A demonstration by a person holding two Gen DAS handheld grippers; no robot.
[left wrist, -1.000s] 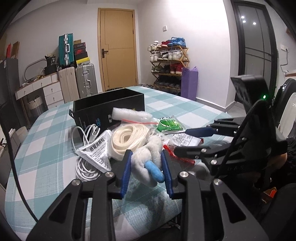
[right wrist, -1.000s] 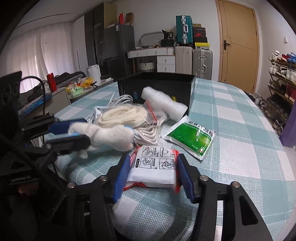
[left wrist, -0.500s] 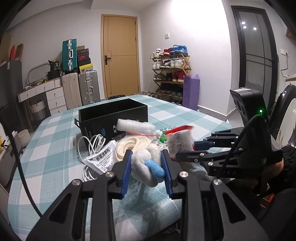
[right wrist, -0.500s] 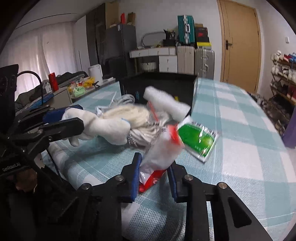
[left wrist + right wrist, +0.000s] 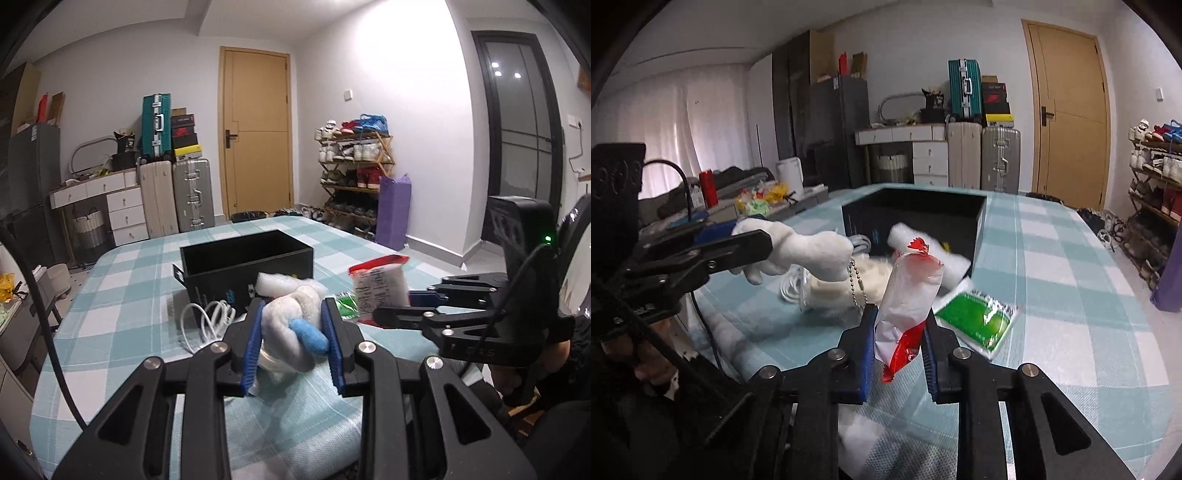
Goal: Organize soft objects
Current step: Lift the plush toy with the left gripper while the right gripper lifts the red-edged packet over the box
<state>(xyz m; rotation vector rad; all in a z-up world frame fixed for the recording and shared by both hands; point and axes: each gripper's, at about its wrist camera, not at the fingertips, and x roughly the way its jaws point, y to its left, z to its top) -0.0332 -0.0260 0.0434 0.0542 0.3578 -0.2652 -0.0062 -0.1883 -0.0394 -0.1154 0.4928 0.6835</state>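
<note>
Your left gripper (image 5: 291,341) is clamped on a white plush toy (image 5: 291,325) with a blue part, low in the centre of the left wrist view, lifted off the checked tablecloth (image 5: 129,295). Your right gripper (image 5: 899,343) has just closed its jaws on a red and white packet (image 5: 910,295), squeezed upright between the pads. A green packet (image 5: 975,317) lies on the cloth just right of it. The black box (image 5: 923,218) stands open behind, mid-frame, with a white cable (image 5: 207,321) beside it.
</note>
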